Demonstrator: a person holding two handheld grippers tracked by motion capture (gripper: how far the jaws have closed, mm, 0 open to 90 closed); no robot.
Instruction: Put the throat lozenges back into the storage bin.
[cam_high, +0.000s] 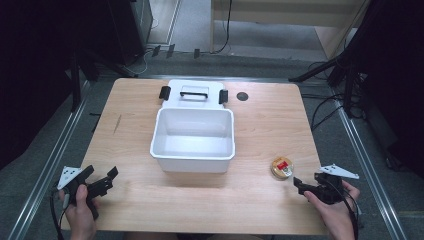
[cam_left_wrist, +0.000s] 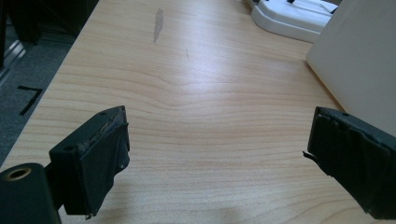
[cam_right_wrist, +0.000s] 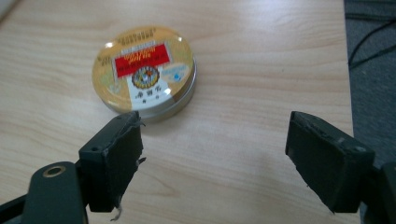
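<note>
A white open box stands in the middle of the wooden table, its lid with a black handle lying flat behind it. A small round gold tin with a red label lies to the right of the box; in the right gripper view the tin sits just beyond my left jaw. My right gripper is open a little nearer than the tin, nothing between its jaws. My left gripper is open at the front left corner, empty. The box wall shows at its right.
A dark round hole marks the table at the back right of the lid. A grey scuff lies on the left of the tabletop. Black stands and cables surround the table on the floor.
</note>
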